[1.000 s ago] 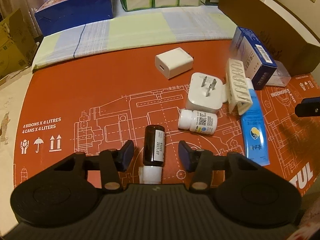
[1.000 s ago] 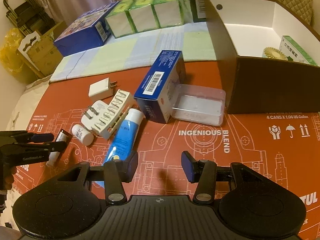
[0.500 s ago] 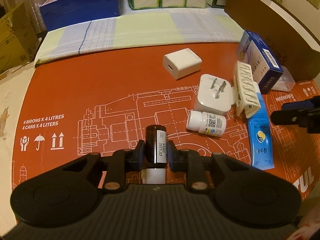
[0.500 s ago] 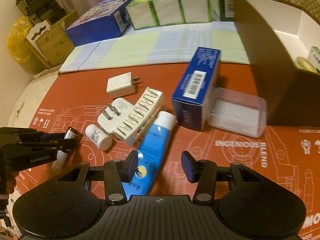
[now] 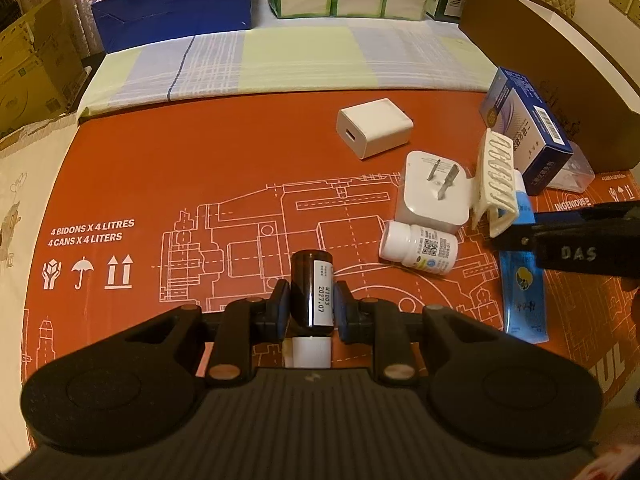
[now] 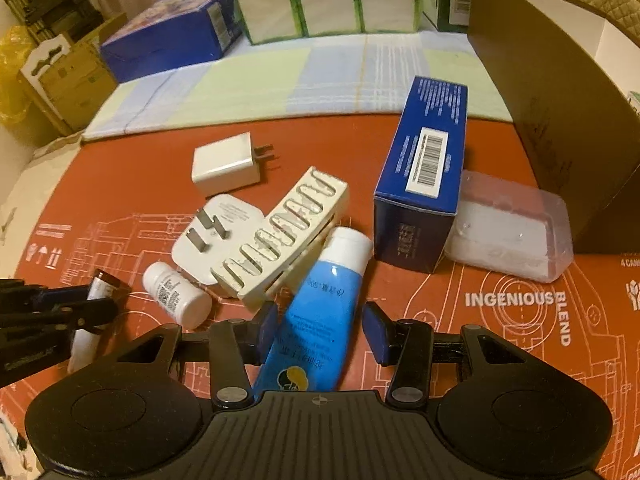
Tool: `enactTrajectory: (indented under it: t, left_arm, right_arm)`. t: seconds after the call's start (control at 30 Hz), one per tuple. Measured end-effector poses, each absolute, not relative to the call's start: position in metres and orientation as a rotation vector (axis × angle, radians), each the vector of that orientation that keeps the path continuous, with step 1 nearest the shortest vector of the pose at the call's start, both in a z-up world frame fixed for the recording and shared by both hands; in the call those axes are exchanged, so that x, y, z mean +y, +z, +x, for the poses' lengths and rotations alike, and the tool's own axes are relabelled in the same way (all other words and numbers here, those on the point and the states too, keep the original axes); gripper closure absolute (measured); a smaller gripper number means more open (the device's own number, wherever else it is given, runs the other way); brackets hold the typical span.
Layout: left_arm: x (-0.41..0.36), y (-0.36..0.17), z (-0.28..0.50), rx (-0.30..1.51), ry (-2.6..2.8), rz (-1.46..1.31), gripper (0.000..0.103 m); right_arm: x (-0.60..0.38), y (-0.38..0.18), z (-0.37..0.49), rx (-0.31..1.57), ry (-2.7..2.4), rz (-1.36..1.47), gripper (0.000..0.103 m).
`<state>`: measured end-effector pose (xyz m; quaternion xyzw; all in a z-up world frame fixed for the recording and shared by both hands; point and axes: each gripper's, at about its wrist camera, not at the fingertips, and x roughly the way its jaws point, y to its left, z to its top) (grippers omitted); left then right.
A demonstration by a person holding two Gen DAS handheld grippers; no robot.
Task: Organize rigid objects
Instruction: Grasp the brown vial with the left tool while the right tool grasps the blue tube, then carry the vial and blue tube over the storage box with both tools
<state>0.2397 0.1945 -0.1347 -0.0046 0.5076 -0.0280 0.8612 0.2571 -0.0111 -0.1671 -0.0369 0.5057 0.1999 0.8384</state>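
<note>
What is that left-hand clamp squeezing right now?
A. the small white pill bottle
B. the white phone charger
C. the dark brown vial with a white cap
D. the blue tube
C: the left gripper has its pads pressed on both sides of the dark brown vial, while the white pill bottle, the blue tube and the white phone charger lie untouched by it on the orange mat.
</note>
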Motion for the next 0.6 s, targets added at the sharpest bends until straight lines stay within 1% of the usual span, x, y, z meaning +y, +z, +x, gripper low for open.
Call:
enactTrajectory:
  t: [0.07,0.23,0.4,0.6]
  left_arm:
    - [0.194,-0.135,0.240,1.065,-0.059,-0.011,0.083]
    - [0.192,-0.135,0.237,1.069,-0.067,-0.016,0.083]
    - [0.190,-0.135,0.231,1.073,-0.078,-0.020,0.083]
    - [0.187,-0.137,0.228,1.076,-0.076,-0.021,0.083]
  right_arm:
    - [-0.006,-0.168,0.254,1.049,0.430,-0.123,0.059]
    - [-0.003,-0.170,0.246,1.034,0.481,-0.228,0.064]
    - [-0.012,-0.172,0.231,1.028,0.580,-0.326,0.065]
    - [-0.024,-0.171,0.230,1.035,0.559,-0.278,0.065]
